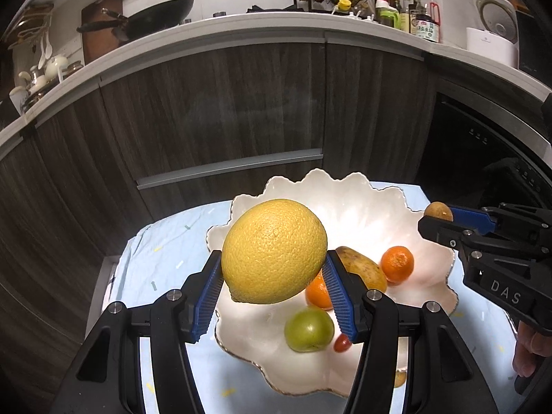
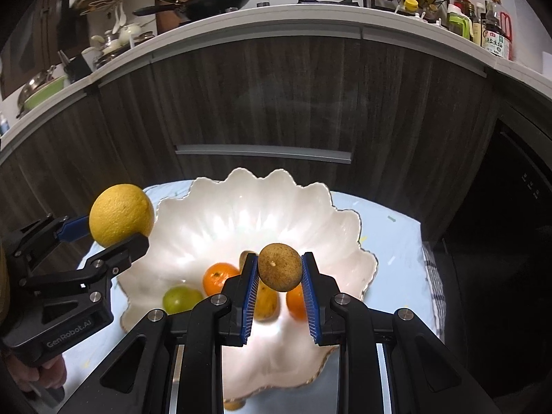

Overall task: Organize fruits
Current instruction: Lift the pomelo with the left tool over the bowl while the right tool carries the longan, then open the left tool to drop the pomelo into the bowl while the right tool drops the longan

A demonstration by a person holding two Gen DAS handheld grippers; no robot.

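My left gripper [image 1: 273,269] is shut on a large yellow citrus fruit [image 1: 274,251], held in the air over the left part of the white scalloped bowl [image 1: 348,200]. My right gripper [image 2: 279,270] is shut on a small brown round fruit [image 2: 279,266] above the bowl [image 2: 262,214]. Inside the bowl lie two oranges [image 1: 397,264], a yellow-brown mango [image 1: 362,269], a green round fruit [image 1: 308,328] and a small red fruit [image 1: 342,342]. In the right wrist view the left gripper [image 2: 117,238] with the yellow fruit [image 2: 120,220] is at the bowl's left rim.
The bowl stands on a light blue cloth [image 1: 165,252] over a small table. Dark wood cabinets [image 1: 214,110] stand behind, under a counter with a wok [image 1: 155,17], bottles [image 1: 424,20] and a rice cooker [image 1: 493,27]. A small brown fruit [image 1: 399,379] lies by the bowl's near rim.
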